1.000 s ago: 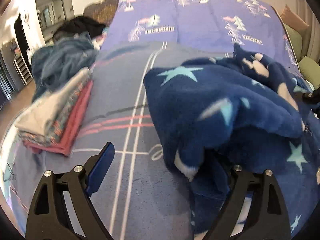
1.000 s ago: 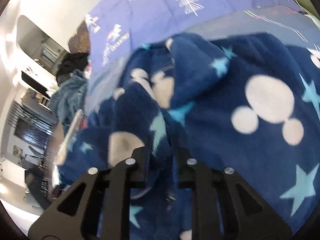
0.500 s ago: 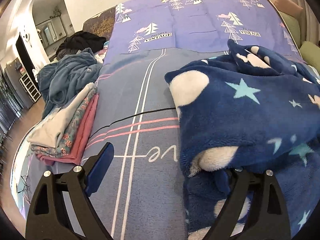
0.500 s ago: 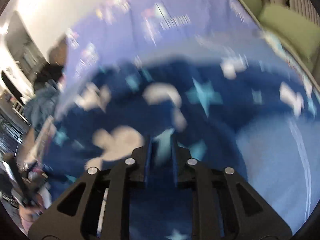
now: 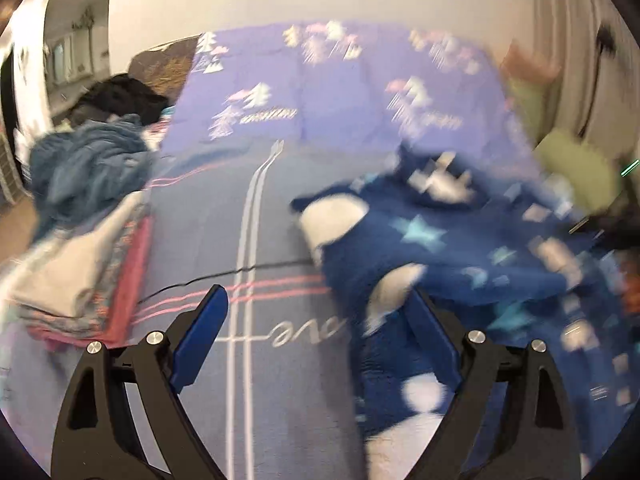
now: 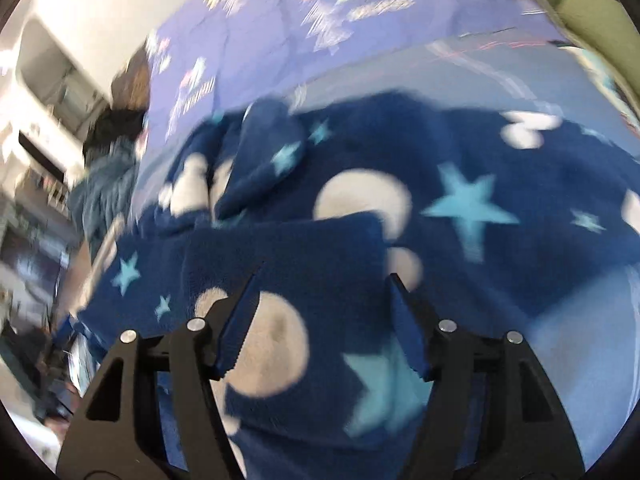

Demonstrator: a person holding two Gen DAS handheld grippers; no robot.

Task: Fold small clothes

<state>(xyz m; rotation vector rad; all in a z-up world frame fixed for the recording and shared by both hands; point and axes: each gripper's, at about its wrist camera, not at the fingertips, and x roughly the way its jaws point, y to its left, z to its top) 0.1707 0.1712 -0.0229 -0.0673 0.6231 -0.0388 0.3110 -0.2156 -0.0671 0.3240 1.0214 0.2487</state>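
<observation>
1. Blue pads line the black fingers of the left gripper (image 5: pixel 316 320), whose jaws stand wide apart with nothing pressed between them; only bedding shows in the gap.
2. Its right-hand finger (image 5: pixel 434 344) lies over the near edge of the navy fleece garment (image 5: pixel 460 248); blur hides whether the two touch.
3. Right gripper (image 6: pixel 320 320): jaws opening, with a folded flap of the same garment (image 6: pixel 304 248) lying under the gap and neither pad pressing on it.
4. The fleece, navy with pale blue stars and cream rounded patches, lies spread on the bed, a flap doubled over on its near side in the right wrist view.
5. A loose sleeve-like lobe (image 6: pixel 264 152) rests on the far part of the garment.
6. Grey-blue bed cover (image 5: pixel 280 380) with white and pink stripes and cursive lettering carries the garment; in the left wrist view it lies on the right half of the bed.
7. Lilac cover (image 5: pixel 340 92) printed with trees lies farther back, at the wall.
8. A stack of folded clothes (image 5: pixel 80 280), cream above patterned and pink layers, sits at the left edge of the bed, well apart from the garment.
9. Behind the stack: a crumpled teal-blue heap (image 5: pixel 88 160) and a dark heap (image 5: pixel 120 96).
10. Green cushions (image 5: pixel 576 168) lie at the far right.
</observation>
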